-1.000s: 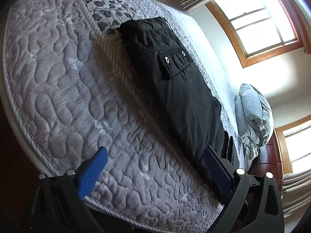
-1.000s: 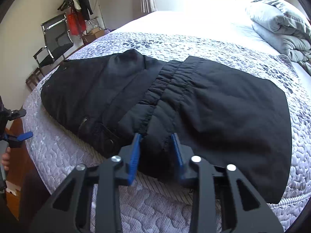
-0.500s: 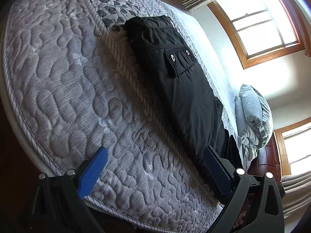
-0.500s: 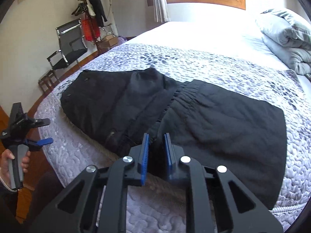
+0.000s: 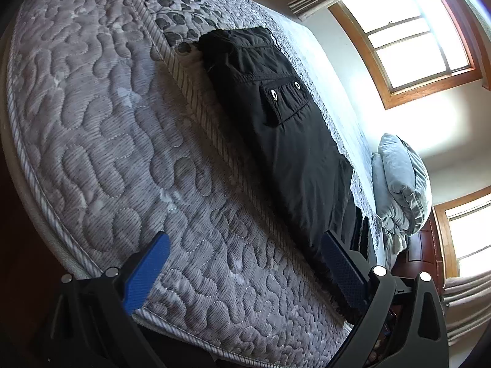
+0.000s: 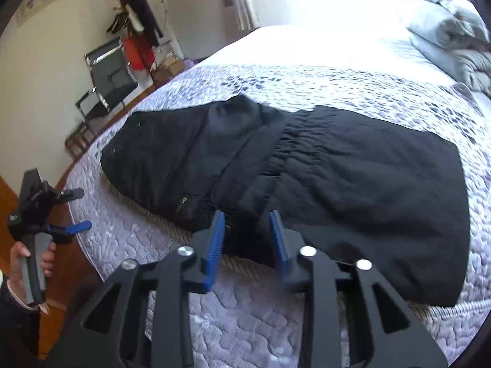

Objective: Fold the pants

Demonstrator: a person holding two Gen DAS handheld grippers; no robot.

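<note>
Left wrist view: my left gripper (image 5: 245,273) is spread wide, holding nothing, beside the mattress (image 5: 101,141) edge; black pants (image 5: 285,128) lie folded on the bed.

Right wrist view: my right gripper (image 6: 247,239) has just been opening, jaws released at the near edge of the pants (image 6: 337,184), no cloth pinched. Pillows (image 6: 451,40) at far right.
</note>
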